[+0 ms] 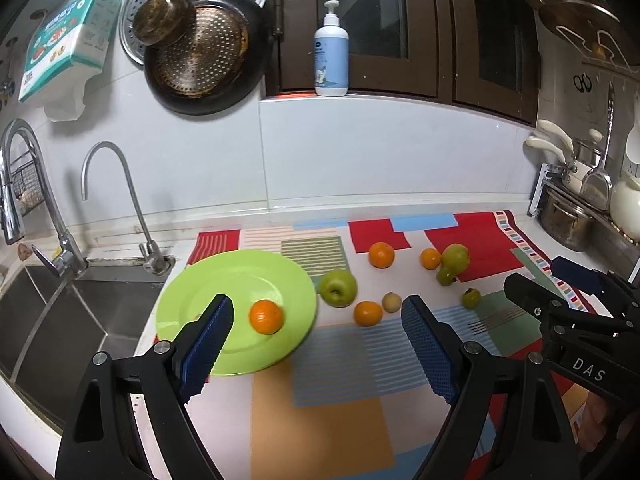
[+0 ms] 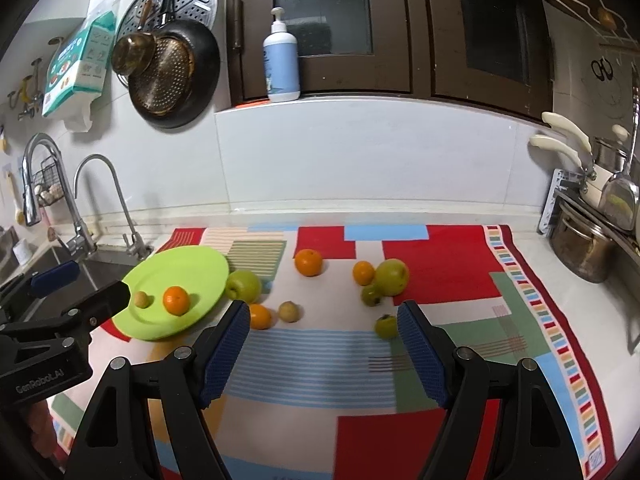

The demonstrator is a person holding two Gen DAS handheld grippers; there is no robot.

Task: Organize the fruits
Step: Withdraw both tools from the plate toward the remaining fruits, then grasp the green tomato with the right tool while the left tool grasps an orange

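Both tongs, left [image 1: 318,334] and right [image 2: 322,338], apart and empty above the fruit-strewn mat [image 2: 440,264].

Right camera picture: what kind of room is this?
Most likely a home kitchen: a sink with taps, a frying pan hanging on the wall, and a steel pot on the counter.

A round lime-green plate [image 2: 176,276] lies flat beside the sink, holding one orange [image 2: 176,300] and a small tan fruit [image 2: 142,299]. A green apple [image 2: 243,286] sits just beside its rim. Three more oranges, another tan fruit [image 2: 289,311], a large green pear [image 2: 391,277] and two small green fruits lie scattered on the patchwork cloth.
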